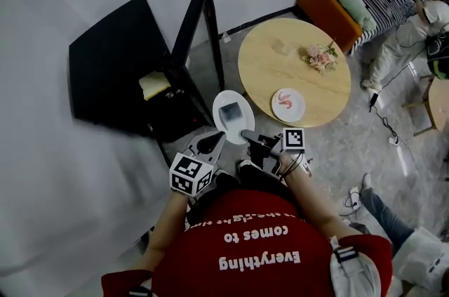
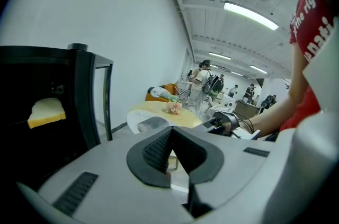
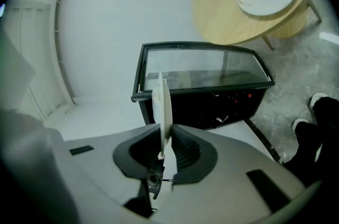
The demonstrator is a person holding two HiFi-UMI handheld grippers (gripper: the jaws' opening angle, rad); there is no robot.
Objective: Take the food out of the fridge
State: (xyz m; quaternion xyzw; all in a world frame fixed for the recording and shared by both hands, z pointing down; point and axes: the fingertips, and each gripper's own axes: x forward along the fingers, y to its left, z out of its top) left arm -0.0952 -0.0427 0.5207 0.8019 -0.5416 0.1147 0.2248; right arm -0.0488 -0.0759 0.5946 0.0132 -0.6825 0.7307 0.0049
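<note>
R gripper (image 3: 165, 148): jaws clamped on rim of white plate (image 3: 162, 104) w/ grey item (image 1: 230, 111) on it, held near table's (image 1: 280, 50) left edge, beside open fridge door (image 1: 203, 36). L gripper (image 2: 170, 149): jaws together, empty. Yellow food (image 1: 154, 85): on shelf in fridge (image 1: 105, 64).

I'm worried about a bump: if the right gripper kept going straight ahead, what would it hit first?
Probably the fridge's open glass door, straight beyond the plate in its jaws; depth is unclear.
</note>
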